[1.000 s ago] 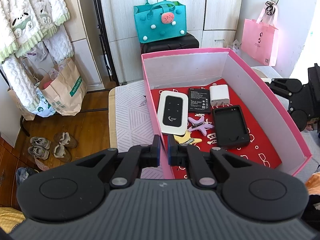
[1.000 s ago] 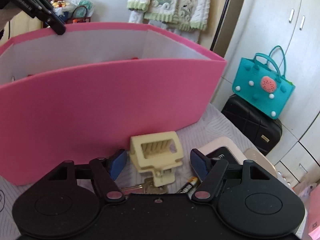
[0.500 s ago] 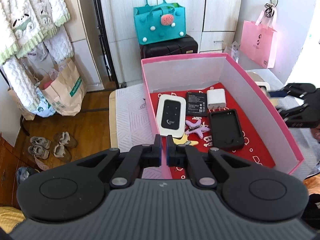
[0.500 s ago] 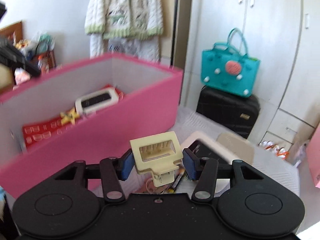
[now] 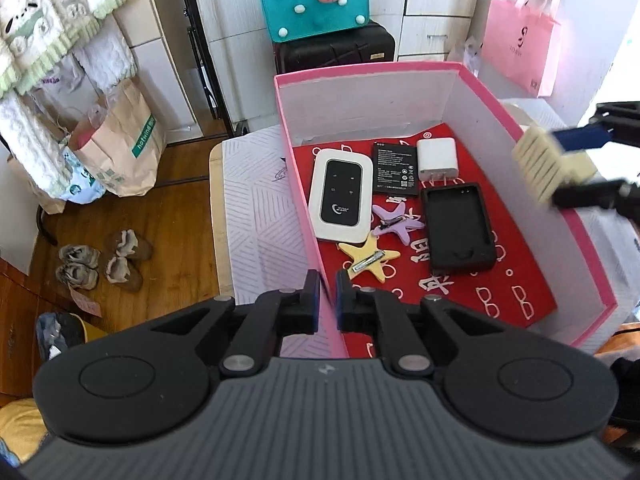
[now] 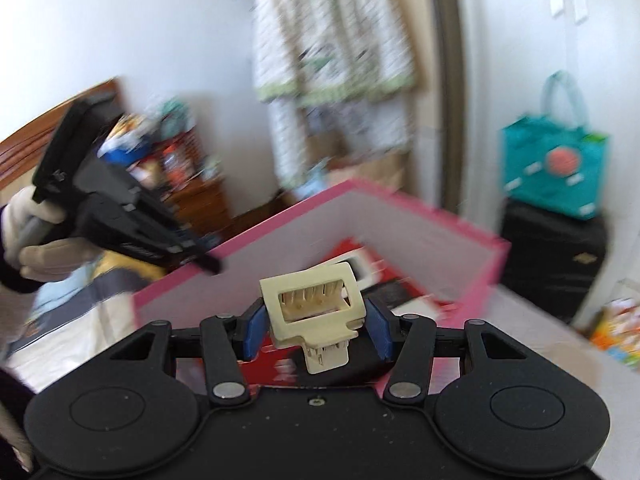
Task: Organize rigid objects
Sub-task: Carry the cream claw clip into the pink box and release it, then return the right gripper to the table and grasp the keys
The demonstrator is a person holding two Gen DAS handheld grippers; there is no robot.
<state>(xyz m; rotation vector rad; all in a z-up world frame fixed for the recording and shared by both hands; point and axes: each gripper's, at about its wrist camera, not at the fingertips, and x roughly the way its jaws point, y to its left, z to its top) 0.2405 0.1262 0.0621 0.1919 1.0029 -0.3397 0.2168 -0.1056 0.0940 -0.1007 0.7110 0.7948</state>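
A pink box (image 5: 368, 68) with a red floor stands on the bed. Inside lie a white pocket router (image 5: 340, 200), a black battery (image 5: 394, 168), a white charger (image 5: 437, 159), a black case (image 5: 458, 228), purple star clips (image 5: 396, 220) and a yellow star clip (image 5: 370, 258). My left gripper (image 5: 327, 304) is shut on the box's near left wall. My right gripper (image 6: 314, 326) is shut on a cream claw hair clip (image 6: 312, 308), carried in the air. In the left wrist view the clip (image 5: 540, 164) hangs above the box's right rim.
A teal bag (image 5: 314, 0) sits on a black suitcase (image 5: 336, 50) behind the box. A pink bag (image 5: 520, 44) hangs at the right. A paper bag (image 5: 120, 144) and shoes (image 5: 104, 260) are on the wooden floor at the left. A gloved hand (image 6: 36, 236) holds the left gripper.
My right gripper closed on the cream clip beside the box and lifted it up to above the box's right rim. My left gripper stayed clamped on the box wall.
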